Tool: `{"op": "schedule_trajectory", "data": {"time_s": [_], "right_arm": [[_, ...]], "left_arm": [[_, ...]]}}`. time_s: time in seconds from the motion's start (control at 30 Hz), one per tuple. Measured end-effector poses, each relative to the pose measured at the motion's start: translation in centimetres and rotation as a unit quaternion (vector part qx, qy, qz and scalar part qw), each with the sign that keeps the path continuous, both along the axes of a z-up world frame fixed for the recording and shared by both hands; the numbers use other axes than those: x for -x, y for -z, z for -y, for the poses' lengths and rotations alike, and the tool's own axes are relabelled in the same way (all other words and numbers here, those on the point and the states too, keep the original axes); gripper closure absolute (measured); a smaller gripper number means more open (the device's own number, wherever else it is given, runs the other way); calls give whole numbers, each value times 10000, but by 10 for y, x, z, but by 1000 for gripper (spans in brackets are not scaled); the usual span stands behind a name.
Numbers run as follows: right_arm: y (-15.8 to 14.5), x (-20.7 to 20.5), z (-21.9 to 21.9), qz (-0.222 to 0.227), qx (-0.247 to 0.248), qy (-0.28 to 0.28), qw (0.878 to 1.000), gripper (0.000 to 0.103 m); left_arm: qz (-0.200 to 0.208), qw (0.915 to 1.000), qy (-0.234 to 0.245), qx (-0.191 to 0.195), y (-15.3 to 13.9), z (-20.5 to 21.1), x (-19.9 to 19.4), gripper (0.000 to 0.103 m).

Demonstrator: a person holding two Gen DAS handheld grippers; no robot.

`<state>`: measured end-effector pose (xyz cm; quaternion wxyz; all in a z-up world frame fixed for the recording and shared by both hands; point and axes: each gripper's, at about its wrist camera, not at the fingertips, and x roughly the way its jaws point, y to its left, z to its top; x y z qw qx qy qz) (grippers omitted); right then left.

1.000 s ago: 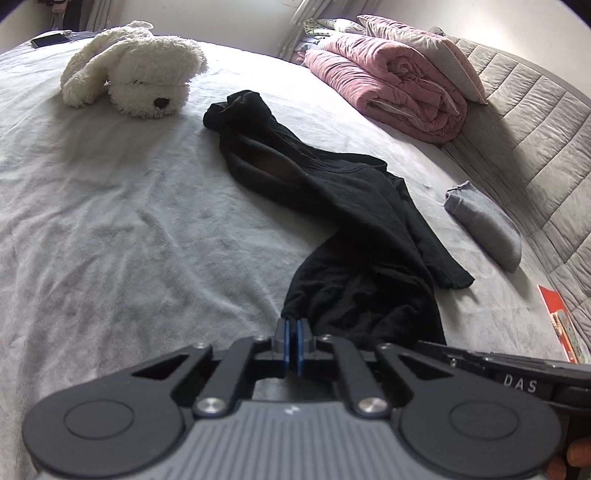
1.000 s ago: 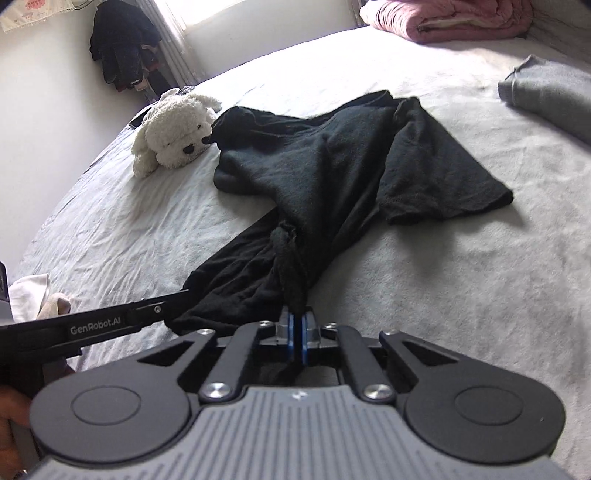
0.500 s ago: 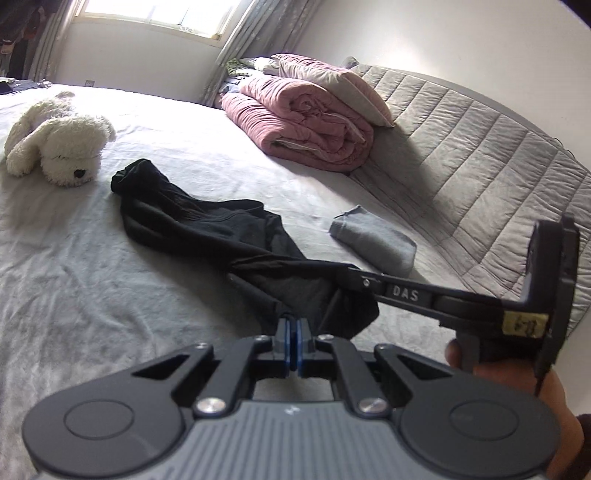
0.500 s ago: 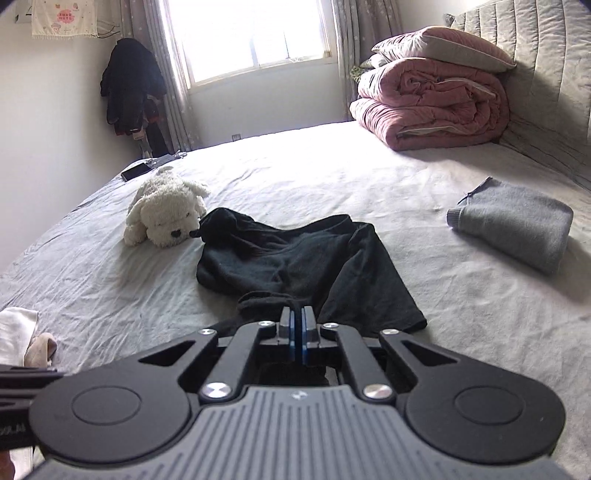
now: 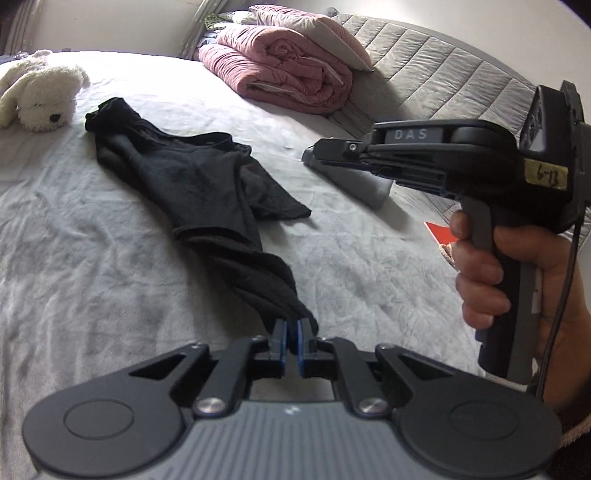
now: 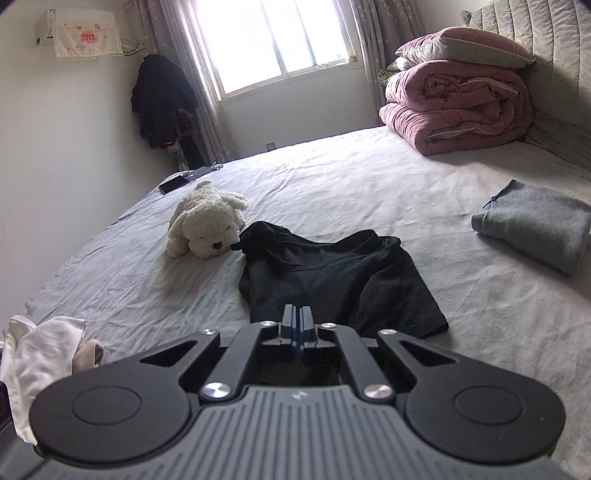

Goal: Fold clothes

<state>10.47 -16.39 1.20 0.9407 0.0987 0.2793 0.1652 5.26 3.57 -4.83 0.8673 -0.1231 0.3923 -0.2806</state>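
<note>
Indoors, grey bed — left jaws pinch black shirt, right jaws closed (empty), window beyond.

Place: a bedroom in a home.
Bed: a wide bed with a wrinkled pale grey sheet fills most of both views.
Headboard: a grey quilted headboard runs along one side.
Bedding: a rolled pink duvet with a pillow on top sits near the headboard.
Toy: a white plush dog lies on the sheet.
Window: a bright window with curtains at both sides.
Wall: an air conditioner under a printed cloth cover; dark clothes hang in the corner.
Laundry: a folded grey garment and white clothing lie on the bed.
</note>
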Motion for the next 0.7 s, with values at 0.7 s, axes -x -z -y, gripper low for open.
{"op": "schedule_trajectory", "data": {"time_s": [0.7], "right_arm": [[46,9,-58,-226,1299,-1615,9780,61]], "left_arm": [[-306,9906,-1328,127,22,-61,-63,67]]}}
